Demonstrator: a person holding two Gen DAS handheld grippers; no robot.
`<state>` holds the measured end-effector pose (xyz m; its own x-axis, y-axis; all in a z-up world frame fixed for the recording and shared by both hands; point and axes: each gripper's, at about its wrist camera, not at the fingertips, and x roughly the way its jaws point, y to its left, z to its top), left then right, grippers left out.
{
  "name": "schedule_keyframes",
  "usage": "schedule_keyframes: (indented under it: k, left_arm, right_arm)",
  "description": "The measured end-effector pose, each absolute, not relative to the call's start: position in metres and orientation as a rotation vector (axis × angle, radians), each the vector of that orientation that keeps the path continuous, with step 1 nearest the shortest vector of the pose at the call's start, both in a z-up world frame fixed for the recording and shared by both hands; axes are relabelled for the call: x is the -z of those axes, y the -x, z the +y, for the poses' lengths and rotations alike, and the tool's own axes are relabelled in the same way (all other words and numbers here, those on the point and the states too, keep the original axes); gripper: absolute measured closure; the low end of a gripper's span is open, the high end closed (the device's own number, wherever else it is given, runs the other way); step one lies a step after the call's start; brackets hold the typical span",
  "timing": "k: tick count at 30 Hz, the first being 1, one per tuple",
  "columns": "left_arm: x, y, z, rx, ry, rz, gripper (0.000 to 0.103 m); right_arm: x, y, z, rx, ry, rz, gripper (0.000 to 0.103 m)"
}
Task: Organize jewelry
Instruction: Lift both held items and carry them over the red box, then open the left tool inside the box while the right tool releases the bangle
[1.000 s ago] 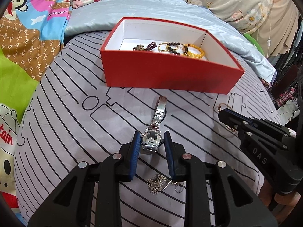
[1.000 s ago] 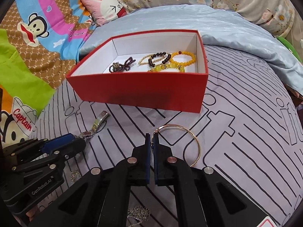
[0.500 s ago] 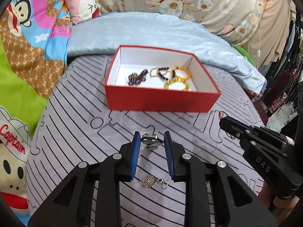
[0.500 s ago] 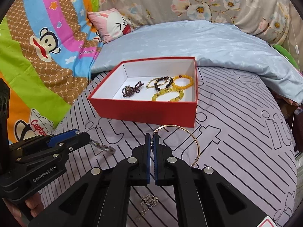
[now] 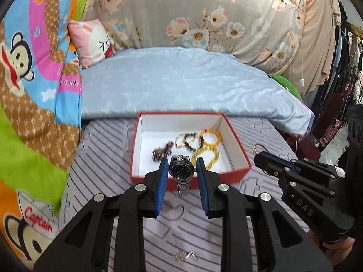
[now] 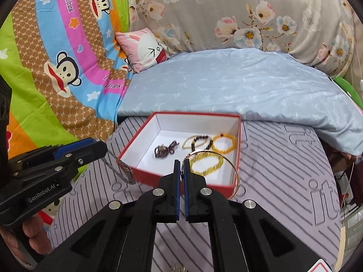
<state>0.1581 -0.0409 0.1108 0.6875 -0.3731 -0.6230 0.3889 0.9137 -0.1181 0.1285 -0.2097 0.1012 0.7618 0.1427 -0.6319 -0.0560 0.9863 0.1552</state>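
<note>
My left gripper (image 5: 182, 165) is shut on a silver wristwatch (image 5: 181, 170) with a dark dial, held in the air in front of the red box (image 5: 240, 149); its metal band hangs down below the pads. In the right wrist view that left gripper (image 6: 99, 146) shows at the left with the watch band (image 6: 120, 170) dangling. My right gripper (image 6: 182, 165) is shut on a thin gold bangle (image 6: 234, 172), lifted over the near edge of the red box (image 6: 136, 145). Inside the box lie several bead bracelets (image 6: 223, 144), yellow and dark.
A small silver flower chain (image 5: 185, 256) lies on the striped grey sheet (image 5: 102, 170) near me. A pale blue quilt (image 5: 181, 79) lies behind the box, with a pink pillow (image 5: 90, 40) and a cartoon blanket (image 5: 27, 90) at the left.
Both grippers rose off the sheet, the left lifting the watch and the right lifting the bangle. The box now appears lower and farther away in both views.
</note>
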Motion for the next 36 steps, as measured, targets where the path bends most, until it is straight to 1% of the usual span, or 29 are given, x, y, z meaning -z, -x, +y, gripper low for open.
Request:
schedule_keyframes:
  k: [4, 8, 15, 23, 31, 32, 34, 35, 36]
  left_arm:
    - [-0.124, -0.185, -0.048, 0.415, -0.028, 0.662, 0.078]
    - [-0.126, -0.211, -0.058, 0.407, -0.028, 0.658, 0.078]
    - [-0.091, -0.252, -0.072, 0.38, -0.042, 0.727, 0.078]
    - [-0.048, -0.271, -0.079, 0.356, -0.063, 0.814, 0.078]
    - [-0.032, -0.277, -0.08, 0.323, -0.08, 0.835, 0.078]
    - [-0.032, -0.277, -0.08, 0.32, -0.078, 0.829, 0.078]
    - [-0.034, -0.276, -0.081, 0.305, -0.09, 0.814, 0.077]
    - [-0.036, -0.275, -0.081, 0.302, -0.095, 0.808, 0.073]
    - [-0.037, -0.275, -0.081, 0.299, -0.096, 0.806, 0.065]
  right_arm:
    - [-0.103, -0.159, -0.212, -0.115, -0.135, 0.7, 0.101]
    - [-0.095, -0.189, -0.21, -0.124, -0.13, 0.723, 0.101]
    - [-0.06, -0.225, -0.204, -0.136, -0.124, 0.791, 0.101]
    - [-0.033, -0.236, -0.201, -0.138, -0.135, 0.843, 0.101]
    - [-0.019, -0.241, -0.201, -0.116, -0.132, 0.863, 0.098]
    - [-0.019, -0.24, -0.201, -0.113, -0.13, 0.859, 0.097]
    - [-0.02, -0.239, -0.201, -0.113, -0.131, 0.857, 0.096]
    - [-0.02, -0.239, -0.202, -0.109, -0.131, 0.854, 0.096]
    - [-0.021, -0.238, -0.202, -0.107, -0.13, 0.851, 0.095]
